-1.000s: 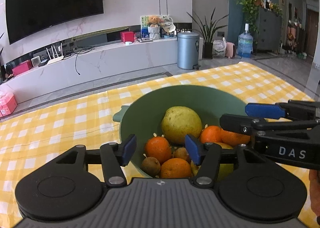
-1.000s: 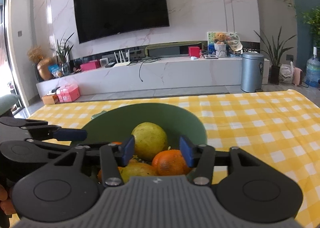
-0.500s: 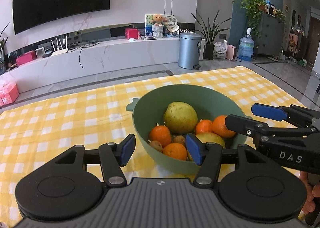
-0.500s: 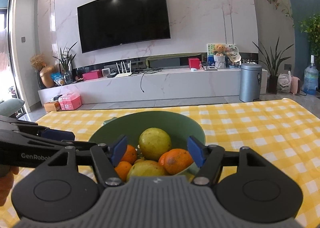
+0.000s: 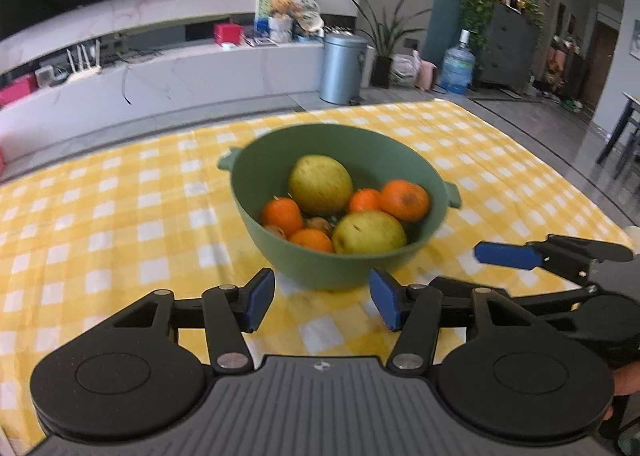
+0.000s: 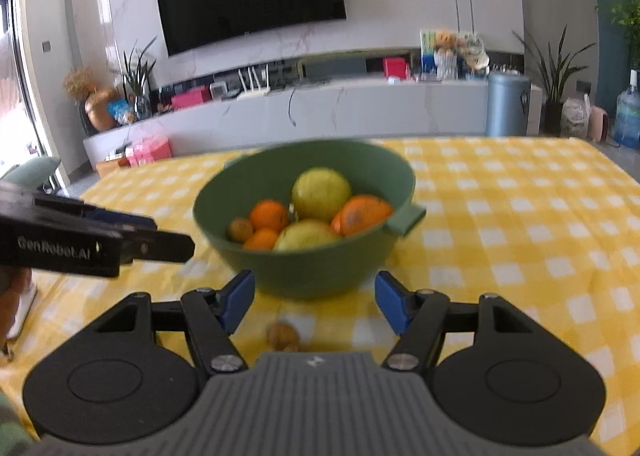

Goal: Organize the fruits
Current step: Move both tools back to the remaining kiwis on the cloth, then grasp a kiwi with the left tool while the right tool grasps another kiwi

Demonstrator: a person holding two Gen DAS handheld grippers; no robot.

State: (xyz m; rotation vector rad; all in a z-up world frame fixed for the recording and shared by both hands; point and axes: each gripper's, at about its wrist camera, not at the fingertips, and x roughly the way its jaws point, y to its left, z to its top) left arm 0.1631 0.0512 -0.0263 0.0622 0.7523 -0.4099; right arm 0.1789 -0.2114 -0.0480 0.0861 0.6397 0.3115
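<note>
The bowl [image 6: 320, 256] of fruit sits on the yellow cloth [image 6: 520, 223]. Both grippers [image 5: 322, 302] [image 6: 314, 298] are spread wide and hold nothing. A small brown fruit [image 6: 283, 336] lies loose; it looks light, grab its round sides

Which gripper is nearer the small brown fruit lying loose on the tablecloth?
Right. The right gripper hovers open directly over the small brown fruit, which sits between its fingers. The left gripper is off to that fruit's left, facing the green bowl.
</note>
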